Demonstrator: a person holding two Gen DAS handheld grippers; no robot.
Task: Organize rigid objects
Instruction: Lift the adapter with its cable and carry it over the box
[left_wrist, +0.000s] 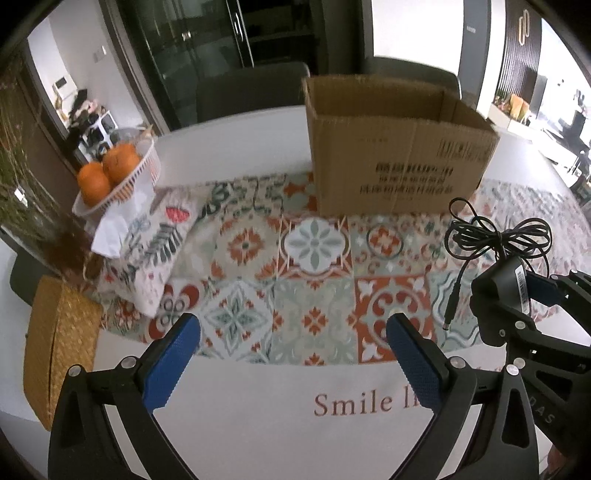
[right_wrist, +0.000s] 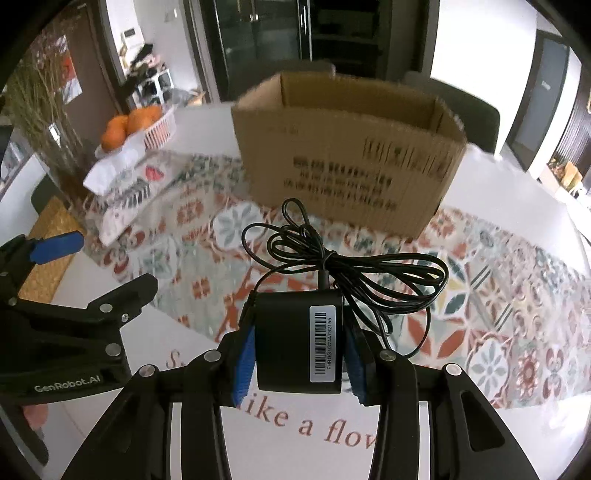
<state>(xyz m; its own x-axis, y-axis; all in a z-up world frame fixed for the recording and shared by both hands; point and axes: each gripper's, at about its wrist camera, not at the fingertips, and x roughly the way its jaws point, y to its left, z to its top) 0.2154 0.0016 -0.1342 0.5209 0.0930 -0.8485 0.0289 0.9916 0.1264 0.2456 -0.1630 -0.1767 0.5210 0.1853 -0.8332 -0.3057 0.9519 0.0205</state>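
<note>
Standing on the bench (right_wrist: 517, 192), the open cardboard box (right_wrist: 347, 155) waits while the right hand-held gripper (right_wrist: 299, 350) pinches the black power adapter (right_wrist: 291, 339); lift its dangling cable (right_wrist: 369, 273) over the rim, left hand-held gripper (left_wrist: 291, 354) spread empty.

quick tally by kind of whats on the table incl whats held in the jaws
Oranges: 3, though the pile may hide more
Baskets: 2, white and wicker
Cardboard box: 1
Power adapter with cable, held in the right gripper: 1
Patterned pillow: 1
White cloth: 1
Total: 9
</note>
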